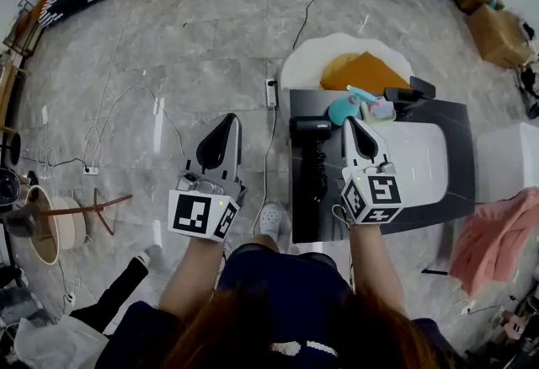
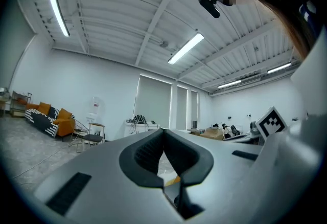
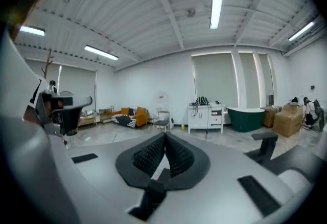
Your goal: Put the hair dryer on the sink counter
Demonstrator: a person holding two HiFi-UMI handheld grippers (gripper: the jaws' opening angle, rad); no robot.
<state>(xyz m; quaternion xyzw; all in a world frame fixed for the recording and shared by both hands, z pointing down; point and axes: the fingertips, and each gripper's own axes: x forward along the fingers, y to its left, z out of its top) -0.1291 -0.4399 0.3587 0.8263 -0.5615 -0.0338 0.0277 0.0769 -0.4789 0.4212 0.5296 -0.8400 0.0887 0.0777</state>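
By the counter (image 1: pixel 308 221) edge, hair dryer (image 1: pixel 311 153); left gripper (image 1: pixel 229 120), right gripper (image 1: pixel 350 122), fingers clenched, empty

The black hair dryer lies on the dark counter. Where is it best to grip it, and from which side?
Probably the handle, from above with the right gripper, jaws across it. The hair dryer lies flat, handle pointing toward the person; the barrel at its far end looks wider.

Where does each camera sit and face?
Head view: on the person's head, looking down at hair dryer on counter; forearms, left gripper, right gripper show.
Left gripper view: on that gripper, facing room and ceiling; shut jaws show.
Right gripper view: on that gripper, facing room; shut jaws show.
Both gripper views share the orange sofa.
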